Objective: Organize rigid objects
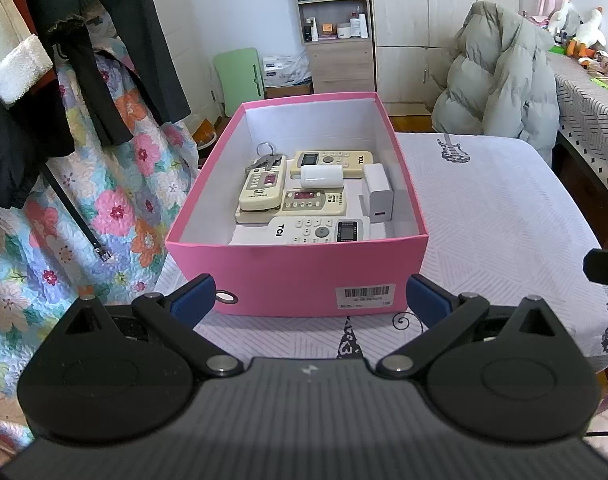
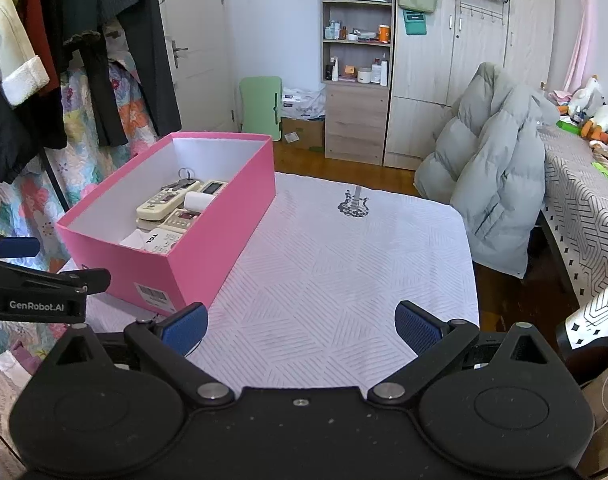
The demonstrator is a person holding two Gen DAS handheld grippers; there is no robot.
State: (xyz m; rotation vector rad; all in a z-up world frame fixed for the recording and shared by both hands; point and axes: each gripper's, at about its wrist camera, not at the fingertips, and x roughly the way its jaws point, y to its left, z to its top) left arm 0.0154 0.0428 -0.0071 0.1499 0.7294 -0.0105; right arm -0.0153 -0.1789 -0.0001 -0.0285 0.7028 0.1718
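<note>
Left gripper (image 1: 310,300): jaws spread wide, nothing between them, low centre of the left wrist view, facing the short end of the box (image 1: 296,276). Right gripper (image 2: 300,326): jaws likewise apart and empty, low centre of its view, over bare cloth (image 2: 344,264).

The box stands mid-frame in the left view and centre-left in the right view. It contains remotes (image 1: 304,200), keys (image 1: 266,160), a white cylinder (image 1: 322,176) and a charger (image 1: 378,194). No loose item shows on the cloth.

Handling, as judged: the remotes are light, stiff and smooth-cased, so grip across the narrow sides. The keys are loose and likely to swing. The charger is compact; grip it by its flat faces. The box is thin card and its walls may flex.

The left view shows the charger and the full layout. The right view hides the charger behind the box wall but shows the empty cloth and the left gripper's body.
</note>
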